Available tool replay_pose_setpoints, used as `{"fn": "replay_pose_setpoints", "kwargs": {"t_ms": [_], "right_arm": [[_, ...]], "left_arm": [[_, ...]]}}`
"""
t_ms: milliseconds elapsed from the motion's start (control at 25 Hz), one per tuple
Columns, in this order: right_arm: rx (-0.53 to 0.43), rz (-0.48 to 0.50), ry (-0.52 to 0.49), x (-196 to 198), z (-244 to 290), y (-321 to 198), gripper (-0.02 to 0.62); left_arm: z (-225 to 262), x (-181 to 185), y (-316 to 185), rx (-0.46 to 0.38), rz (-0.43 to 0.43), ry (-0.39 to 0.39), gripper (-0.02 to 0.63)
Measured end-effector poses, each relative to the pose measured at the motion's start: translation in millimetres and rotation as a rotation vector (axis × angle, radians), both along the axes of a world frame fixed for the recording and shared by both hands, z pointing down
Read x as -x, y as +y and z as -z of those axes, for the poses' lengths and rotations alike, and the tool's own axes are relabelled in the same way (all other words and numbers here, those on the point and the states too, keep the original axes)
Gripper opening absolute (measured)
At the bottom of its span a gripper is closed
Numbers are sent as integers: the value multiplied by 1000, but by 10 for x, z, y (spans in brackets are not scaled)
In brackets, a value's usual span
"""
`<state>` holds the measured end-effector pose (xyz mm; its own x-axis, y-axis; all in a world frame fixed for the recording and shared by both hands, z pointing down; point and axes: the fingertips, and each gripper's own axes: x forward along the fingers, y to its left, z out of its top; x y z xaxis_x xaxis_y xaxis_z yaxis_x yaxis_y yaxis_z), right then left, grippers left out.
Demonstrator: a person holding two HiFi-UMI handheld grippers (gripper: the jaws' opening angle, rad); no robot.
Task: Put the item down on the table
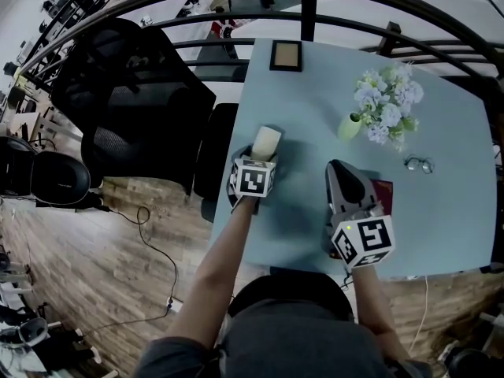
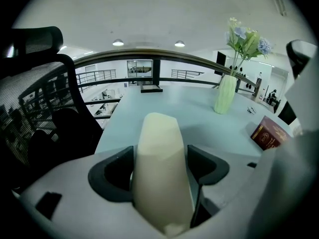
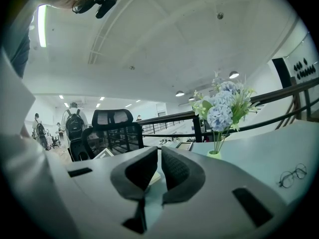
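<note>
Head view looks down on table [image 1: 315, 109]; gripper views share the vase [image 2: 226, 94].

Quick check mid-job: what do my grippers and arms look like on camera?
The left gripper and right gripper each have light grey bodies, black jaw pads and a white cube with black square markers. Forearms bare; dark grey top.

A smooth, matt surface is shown by the cream tapered item [image 2: 162, 168] and the pale blue table [image 1: 315, 109]; at nine o'clock, the brown plank floor [image 1: 79, 235] is seen as grained wood.
</note>
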<state>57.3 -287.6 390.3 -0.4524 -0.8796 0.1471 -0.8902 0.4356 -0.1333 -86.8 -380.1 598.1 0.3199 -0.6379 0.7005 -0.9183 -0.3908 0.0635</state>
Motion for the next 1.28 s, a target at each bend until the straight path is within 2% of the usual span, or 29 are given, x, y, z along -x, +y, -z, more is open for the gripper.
{"fn": "replay_pose_setpoints", "kwargs": {"t_ms": [120, 640, 920, 1280], "right_arm": [[1, -2, -1, 7, 18, 25, 23], [-18, -18, -5, 13, 116, 93, 23], [-35, -12, -10, 72, 147, 132, 23], [-53, 1, -15, 162, 218, 187, 23]], "left_arm": [[47, 5, 18, -5, -6, 10, 337], [785, 256, 133, -195, 42, 95, 333], [1204, 401, 316, -306, 76, 180, 259], [1655, 553, 574, -427, 104, 254, 141]]}}
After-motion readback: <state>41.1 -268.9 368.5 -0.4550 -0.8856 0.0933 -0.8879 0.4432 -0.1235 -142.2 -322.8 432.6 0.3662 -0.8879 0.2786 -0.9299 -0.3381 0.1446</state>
